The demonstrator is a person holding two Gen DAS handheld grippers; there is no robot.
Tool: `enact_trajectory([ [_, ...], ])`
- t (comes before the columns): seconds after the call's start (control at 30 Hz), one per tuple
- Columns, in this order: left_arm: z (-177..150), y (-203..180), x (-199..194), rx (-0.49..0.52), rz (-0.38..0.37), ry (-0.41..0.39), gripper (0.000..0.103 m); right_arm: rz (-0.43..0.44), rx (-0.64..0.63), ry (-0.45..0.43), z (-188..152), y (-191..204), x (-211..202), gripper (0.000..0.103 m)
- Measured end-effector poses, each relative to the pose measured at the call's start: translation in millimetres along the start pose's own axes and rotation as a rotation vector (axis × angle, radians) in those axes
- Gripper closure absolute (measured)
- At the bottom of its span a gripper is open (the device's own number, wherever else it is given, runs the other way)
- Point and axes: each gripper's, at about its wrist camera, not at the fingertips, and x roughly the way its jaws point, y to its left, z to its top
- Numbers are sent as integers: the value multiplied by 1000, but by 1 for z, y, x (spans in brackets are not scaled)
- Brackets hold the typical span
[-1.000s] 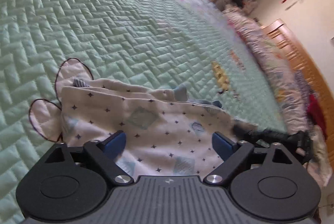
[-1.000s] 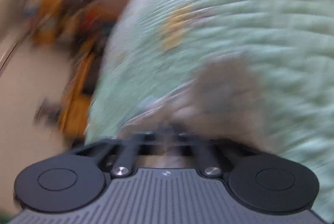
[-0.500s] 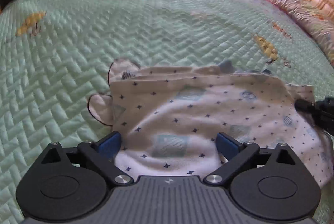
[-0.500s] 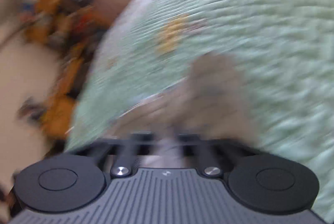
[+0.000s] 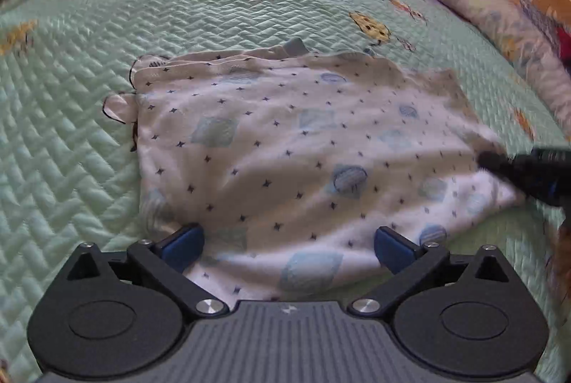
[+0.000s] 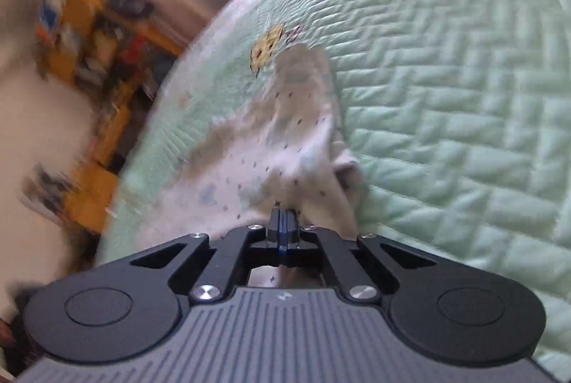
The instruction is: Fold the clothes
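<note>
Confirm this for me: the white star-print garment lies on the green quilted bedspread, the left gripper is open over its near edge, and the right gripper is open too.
Not quite. The right gripper is shut on the garment, as the right wrist view shows. The rest stands: it lies on the green bedspread, and the left gripper is open over its near edge.

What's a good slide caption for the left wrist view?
Open left gripper over a star-print garment on a green quilt.

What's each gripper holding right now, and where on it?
Right gripper pinches the patterned garment at its edge; left gripper is open, holding nothing.
</note>
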Motion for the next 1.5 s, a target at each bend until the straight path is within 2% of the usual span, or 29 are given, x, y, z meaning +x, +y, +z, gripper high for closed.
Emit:
enact_trajectory([
  [0.03, 1, 0, -5, -18, -2, 2, 2, -26, -22, -14, 0, 5, -5, 102],
  [0.07, 1, -1, -7, -27, -8, 2, 3, -53, -57, -29, -2, 15, -11, 97],
  [0.2, 2, -10, -11, -39, -48, -9, 1, 78, -57, -1, -18, 19, -29, 65],
  [0.23, 3, -12, -12, -42, -57, -11, 1, 51, -61, 27, -21, 16, -26, 65],
  [0.27, 3, -14, -13, -44, -67, -14, 2, 2, -62, 47, -23, 9, -21, 72],
  [0.3, 3, -17, -14, -47, -77, -17, 2, -23, -42, 50, -23, 2, -21, 98],
  [0.33, 4, -19, -15, -50, -87, -19, 2, -36, -13, 47, -23, -5, -23, 103],
  [0.4, 5, -23, -17, -56, -106, -24, 2, -63, -31, 37, -25, 1, -32, 100],
  [0.43, 5, -26, -17, -58, -116, -27, 2, -90, -69, 27, -27, 10, -36, 92],
  [0.47, 5, -28, -18, -61, -126, -30, 2, -77, -94, 20, -28, 20, -39, 88],
  [0.53, 6, -32, -20, -67, -145, -35, 2, 38, -89, 30, -31, 34, -36, 69],
  [0.57, 6, -35, -21, -70, -155, -37, 2, 85, -80, 44, -32, 41, -29, 67],
  [0.63, 8, -39, -19, -89, -176, -48, 2, 126, -47, 76, -37, 47, -18, 67],
  [0.73, 11, -40, 3, -173, -205, -72, 2, 107, -68, 88, -43, 55, 6, 66],
  [0.8, 4, -38, 12, -175, -216, -59, 2, 82, -122, 105, -49, 60, 16, 67],
  [0.87, -3, -36, 17, -168, -227, -43, 2, 54, -192, 139, -60, 60, 23, 72],
  [0.93, -8, -34, 12, -157, -242, -33, 2, 34, -249, 131, -67, 58, 19, 94],
  [1.0, -8, -36, 9, -134, -232, -23, 2, 39, -210, 140, -66, 47, 15, 103],
  [1.1, -7, -39, 6, -94, -207, -8, 2, 80, -159, 121, -60, 49, 16, 103],
  [1.13, -6, -43, 3, -79, -195, -4, 1, 94, -143, 113, -58, 50, 17, 95],
  [1.27, -7, -53, -1, -64, -152, -5, 1, 151, -80, 82, -51, 54, 20, 86],
  [1.33, -11, -55, 5, -50, -106, 8, 1, 164, -59, 85, -48, 55, 26, 77],
  [1.37, -14, -57, 5, -31, -96, 7, 1, 150, -66, 123, -51, 53, 35, 77],
  [1.4, -17, -60, 5, -6, -81, 8, 1, 137, -83, 145, -57, 50, 40, 84],
  [1.43, -19, -63, 4, 14, -69, 9, 1, 124, -104, 158, -63, 47, 43, 100],
  [1.5, -22, -66, 4, 41, -54, 9, 1, 118, -96, 172, -67, 40, 37, 103],
])
